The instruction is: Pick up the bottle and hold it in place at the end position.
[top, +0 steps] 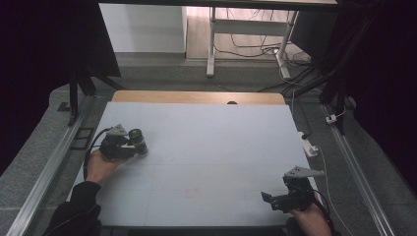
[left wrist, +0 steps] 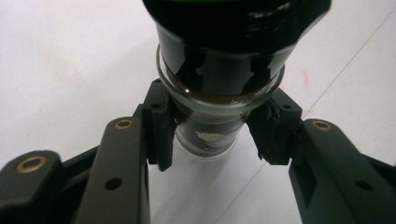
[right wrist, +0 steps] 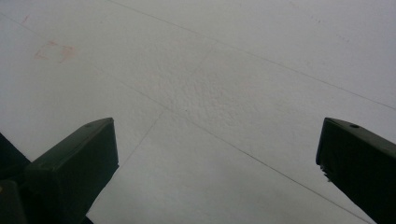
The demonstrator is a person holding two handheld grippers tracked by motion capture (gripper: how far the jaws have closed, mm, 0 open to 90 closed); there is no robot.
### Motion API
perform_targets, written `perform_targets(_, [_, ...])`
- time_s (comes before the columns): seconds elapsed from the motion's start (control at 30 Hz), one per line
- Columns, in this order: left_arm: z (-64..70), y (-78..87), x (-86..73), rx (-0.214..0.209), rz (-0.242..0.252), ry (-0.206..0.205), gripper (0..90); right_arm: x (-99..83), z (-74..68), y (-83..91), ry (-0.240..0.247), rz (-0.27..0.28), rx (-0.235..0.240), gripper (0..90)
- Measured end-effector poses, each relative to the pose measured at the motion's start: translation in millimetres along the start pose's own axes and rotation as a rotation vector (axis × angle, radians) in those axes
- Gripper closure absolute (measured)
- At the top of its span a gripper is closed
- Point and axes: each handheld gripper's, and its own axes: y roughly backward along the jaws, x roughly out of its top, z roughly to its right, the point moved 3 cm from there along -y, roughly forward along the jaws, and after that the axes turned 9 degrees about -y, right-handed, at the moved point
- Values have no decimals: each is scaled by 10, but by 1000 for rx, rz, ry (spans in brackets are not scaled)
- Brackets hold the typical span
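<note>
A small glass jar (top: 138, 141) with a dark lid and dark contents is at the left of the white table (top: 206, 147). My left gripper (top: 129, 146) is shut on it. In the left gripper view the jar (left wrist: 219, 84) looms close, lid toward the camera, and both pads press on its glass body below the neck, at my left gripper (left wrist: 210, 135). My right gripper (top: 268, 198) hovers near the table's front right corner. Its jaws stand wide apart in the right gripper view, with my right gripper (right wrist: 217, 154) over bare table.
A faint red mark (top: 192, 192) shows on the table's front middle. A white power strip (top: 310, 146) and cable lie at the right edge. Metal rails (top: 49, 167) run along both sides, and a desk frame (top: 246, 39) with cables stands beyond the far edge.
</note>
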Motion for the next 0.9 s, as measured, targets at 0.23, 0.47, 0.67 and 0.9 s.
perform_targets(0.23, [89,19,164,-7,15,14,536,0,0,-3,-2,-3,-1,0])
perform_targets(0.47, [257,4,431,-2,27,-27,536,0,2,-3,-6,-1,0,0])
perform_targets(0.67, [349,-27,609,-15,34,-17,536,-1,2,-1,-11,-2,2,0])
perform_targets(0.9, [507,-143,838,-35,28,-44,536,-1,4,2,-12,0,2,0])
